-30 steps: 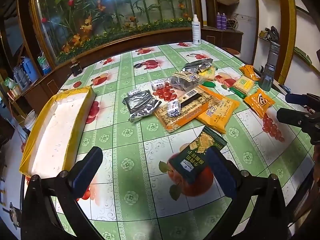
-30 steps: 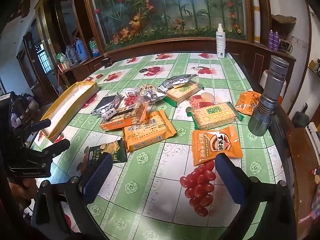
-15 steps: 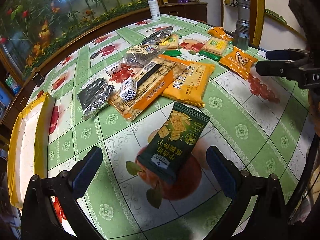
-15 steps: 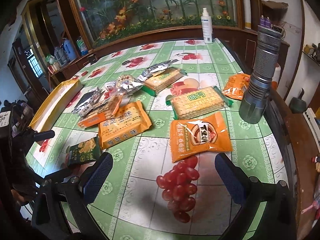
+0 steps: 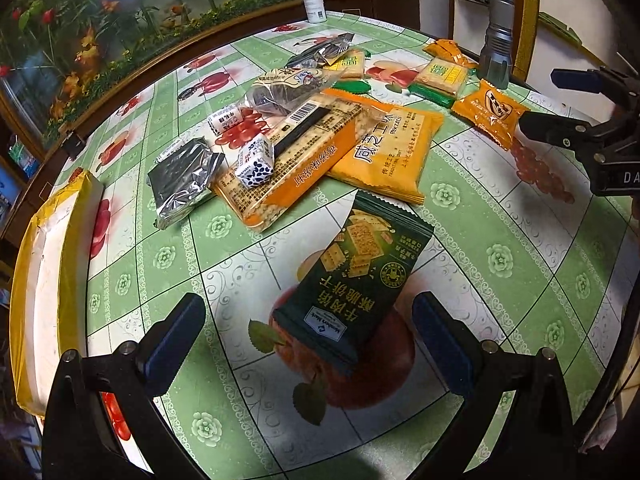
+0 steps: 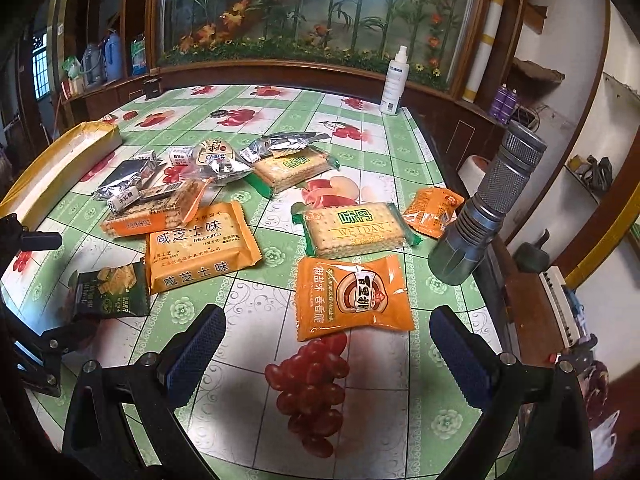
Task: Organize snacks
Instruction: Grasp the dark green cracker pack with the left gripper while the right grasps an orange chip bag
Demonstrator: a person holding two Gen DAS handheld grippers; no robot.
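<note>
Both tongs stand wide open and empty. The left tongs [image 5: 308,332] hover low over the dark green cracker packet [image 5: 356,280], whose near end lies between the two blue pads without either touching it. The right tongs [image 6: 328,344] hang just short of the orange snack pouch [image 6: 352,296], with bare cloth and printed grapes between their pads.

By the look of things the sorting has hardly begun. The long yellow-rimmed tray [image 5: 44,280] at the left edge of the surface [image 5: 500,260] shows only its white bottom; nothing lies in it, so I judge it the likely destination and every snack still to be moved.

From the biggest down, what is left: the orange cheese biscuit pack [image 6: 200,248] lies flat near the middle, its far corner tucked under the long clear-wrapped cracker pack [image 6: 152,208]. Two green-edged biscuit packs follow, one marked WEIDAN [image 6: 356,228] just beyond the orange pouch, the other [image 6: 292,168] further back, partly under a crumpled silver wrapper [image 6: 280,144]. A flat silver foil packet [image 5: 180,180] lies nearest the tray. A clear bag of dark snacks [image 5: 288,88] rests against the pile's far side, and a small orange pouch [image 6: 432,212] lies beside the tall metal torch [image 6: 488,204]. Smallest are the blue-and-white candy cubes, one [image 5: 256,160] perched on the long cracker pack, another [image 5: 226,118] on the cloth behind it.

The two nearest packets look like the first picks.
</note>
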